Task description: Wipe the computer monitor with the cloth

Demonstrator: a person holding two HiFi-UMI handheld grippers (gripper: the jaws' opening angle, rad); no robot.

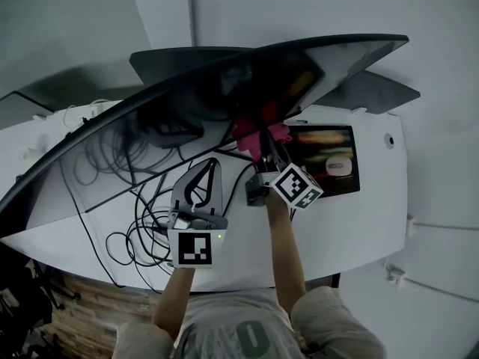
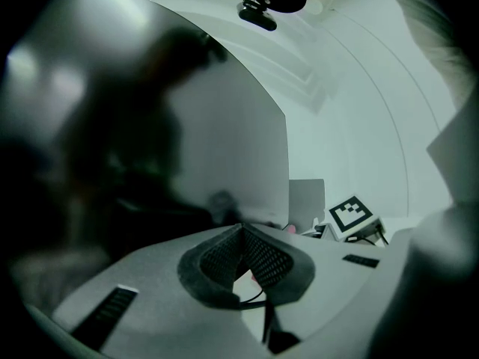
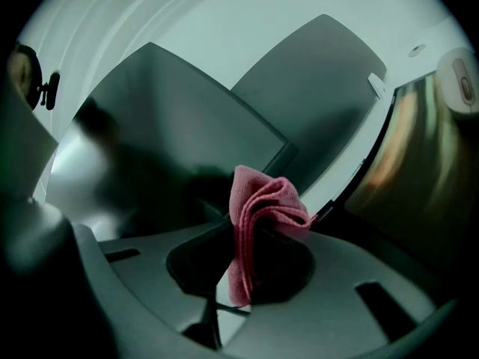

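Observation:
The big curved monitor (image 1: 187,103) leans over the white table, its dark screen (image 3: 157,148) facing me. My right gripper (image 1: 263,149) is shut on a folded pink cloth (image 1: 258,131), which sticks up from the jaws (image 3: 258,200) near the screen's lower right part. Whether the cloth touches the glass, I cannot tell. My left gripper (image 1: 212,163) hovers lower and to the left, in front of the screen (image 2: 150,126). Its jaw tips meet with nothing between them (image 2: 239,229). The right gripper's marker cube (image 2: 350,214) shows beyond it.
A tangle of black cables (image 1: 142,215) lies on the white table (image 1: 359,230) under the monitor. A smaller lit screen (image 1: 325,159) lies flat at the right. A second dark panel (image 1: 374,92) stands behind the monitor. The table's front edge is close to my body.

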